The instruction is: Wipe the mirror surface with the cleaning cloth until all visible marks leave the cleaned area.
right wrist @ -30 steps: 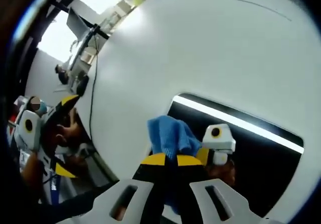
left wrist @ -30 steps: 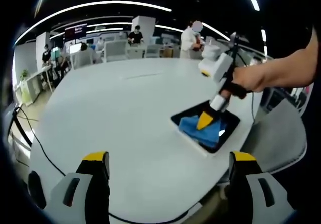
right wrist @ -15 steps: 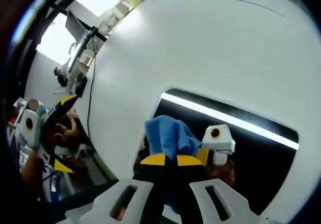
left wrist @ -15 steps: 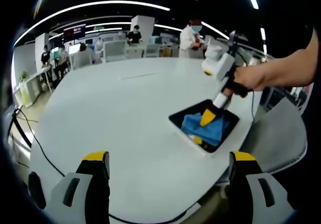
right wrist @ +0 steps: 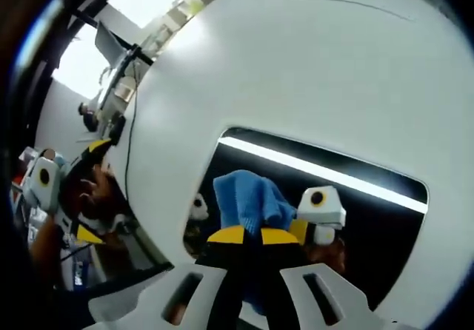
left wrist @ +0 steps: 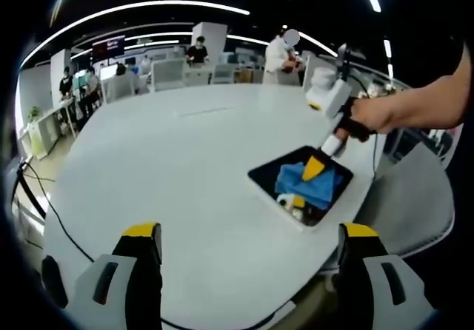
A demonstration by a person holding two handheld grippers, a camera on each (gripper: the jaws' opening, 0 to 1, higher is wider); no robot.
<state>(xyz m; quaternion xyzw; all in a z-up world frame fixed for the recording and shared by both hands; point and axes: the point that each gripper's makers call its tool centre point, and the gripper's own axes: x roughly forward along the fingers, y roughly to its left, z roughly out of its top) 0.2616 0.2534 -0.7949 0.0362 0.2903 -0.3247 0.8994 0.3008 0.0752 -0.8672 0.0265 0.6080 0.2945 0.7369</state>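
In the right of the left gripper view, the mirror (left wrist: 267,185) lies flat on the white table (left wrist: 170,174), so the right gripper (right wrist: 247,235), jaws clamped on the blue cloth (right wrist: 248,200), can press it down for wiping, while the left gripper (left wrist: 250,234) waits with jaws wide apart at the bottom.

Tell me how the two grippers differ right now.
The right gripper is shut on the blue cloth and pressed down on the mirror; the left gripper is open and holds nothing. The right one sits over the mirror, near the table edge; the left one hangs back from it, above the table's near edge. Both have yellow-tipped jaws on pale bodies.
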